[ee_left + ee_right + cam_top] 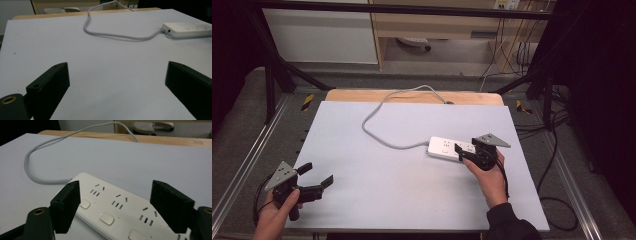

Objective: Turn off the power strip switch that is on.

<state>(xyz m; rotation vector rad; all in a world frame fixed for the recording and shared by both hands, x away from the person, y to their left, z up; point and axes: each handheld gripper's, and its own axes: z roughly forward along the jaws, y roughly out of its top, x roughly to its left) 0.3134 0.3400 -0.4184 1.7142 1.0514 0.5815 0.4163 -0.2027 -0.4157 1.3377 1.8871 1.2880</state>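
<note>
On the right half of the pale grey table, the white power strip is lying flat, sockets up, its grey cord looping away toward the far wooden edge. The right gripper is being held over the strip's near end with its jaws standing apart on either side of the body; no pad is seen pressing on the casing, so nothing is being gripped. If the strip is to be taken, the jaws are best lowered squarely across its narrow width, clear of the switches, and closed on the side walls before any lift, with the cord's drag being allowed for. The left gripper is being held near the table's front left corner, well apart from the strip, jaws wide and empty.

Socket slots and rocker switches are being resolved in the right gripper view. The cord's entry into the strip's end is being shown in the left gripper view, while both hands' spacing is being given by the high view.
</note>
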